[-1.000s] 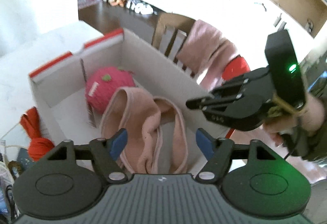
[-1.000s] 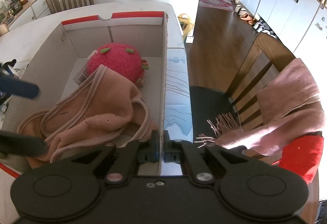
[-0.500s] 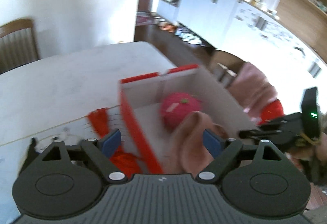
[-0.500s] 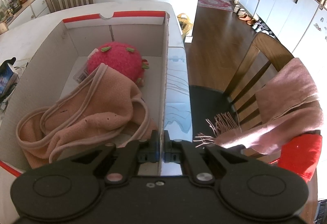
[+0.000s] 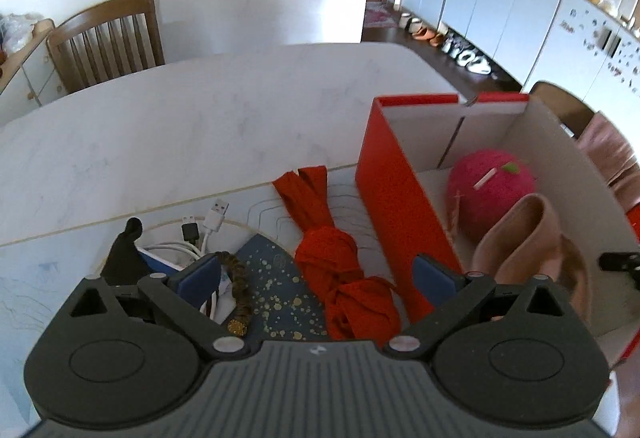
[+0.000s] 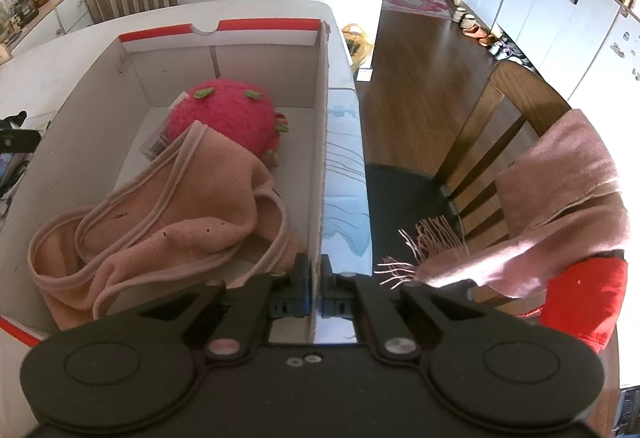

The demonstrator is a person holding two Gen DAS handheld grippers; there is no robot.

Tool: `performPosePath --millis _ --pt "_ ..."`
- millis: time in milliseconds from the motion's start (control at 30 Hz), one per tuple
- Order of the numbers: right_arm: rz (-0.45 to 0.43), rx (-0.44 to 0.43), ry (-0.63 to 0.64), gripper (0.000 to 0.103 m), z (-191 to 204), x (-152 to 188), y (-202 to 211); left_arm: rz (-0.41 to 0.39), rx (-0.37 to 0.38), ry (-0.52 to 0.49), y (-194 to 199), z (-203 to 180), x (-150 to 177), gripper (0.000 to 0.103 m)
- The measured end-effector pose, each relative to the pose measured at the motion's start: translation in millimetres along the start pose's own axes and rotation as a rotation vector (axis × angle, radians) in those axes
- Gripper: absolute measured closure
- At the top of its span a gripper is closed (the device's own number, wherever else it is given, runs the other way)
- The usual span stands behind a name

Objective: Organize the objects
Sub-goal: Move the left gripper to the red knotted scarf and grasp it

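A red-and-white cardboard box (image 5: 394, 194) stands on the white table; it also shows in the right wrist view (image 6: 80, 94). Inside lie a pink plush fruit (image 6: 224, 118) and a folded peach cloth (image 6: 168, 214). My right gripper (image 6: 315, 298) is shut on the box's right wall (image 6: 320, 142). My left gripper (image 5: 316, 272) is open and empty, hovering over a knotted red cloth strip (image 5: 340, 270) that lies on the table left of the box.
White USB cables (image 5: 200, 234), a braided brown cord (image 5: 238, 286) and a dark speckled plate (image 5: 276, 278) lie left of the red strip. A chair (image 6: 500, 142) draped with a pink scarf (image 6: 560, 206) stands right of the table. Another chair (image 5: 108, 38) stands at the far side.
My left gripper has swung left, out from over the box to above the red cloth strip and cables. The right gripper has stayed clamped on the box wall.
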State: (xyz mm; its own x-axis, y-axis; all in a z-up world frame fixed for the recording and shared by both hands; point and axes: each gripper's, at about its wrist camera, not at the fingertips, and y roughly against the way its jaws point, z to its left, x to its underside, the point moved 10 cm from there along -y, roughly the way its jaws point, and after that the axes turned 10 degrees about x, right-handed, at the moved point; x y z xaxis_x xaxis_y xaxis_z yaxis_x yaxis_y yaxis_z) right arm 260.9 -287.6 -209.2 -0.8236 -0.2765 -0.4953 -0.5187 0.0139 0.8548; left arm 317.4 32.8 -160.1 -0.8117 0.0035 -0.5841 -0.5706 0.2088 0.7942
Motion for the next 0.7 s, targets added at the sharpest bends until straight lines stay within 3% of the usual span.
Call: performPosePath --millis 300,700 --pt "0.013 0.011 -0.02 0.101 -9.8 4.3 0.1 0.052 -0.012 -0.032 -33.4 0.9 2.6 0.001" --pt "0.02 0.025 -0.032 0.1 -17.2 8.8 1.5 0.044 0.056 0.089 -55.9 13.4 1.2 0.001"
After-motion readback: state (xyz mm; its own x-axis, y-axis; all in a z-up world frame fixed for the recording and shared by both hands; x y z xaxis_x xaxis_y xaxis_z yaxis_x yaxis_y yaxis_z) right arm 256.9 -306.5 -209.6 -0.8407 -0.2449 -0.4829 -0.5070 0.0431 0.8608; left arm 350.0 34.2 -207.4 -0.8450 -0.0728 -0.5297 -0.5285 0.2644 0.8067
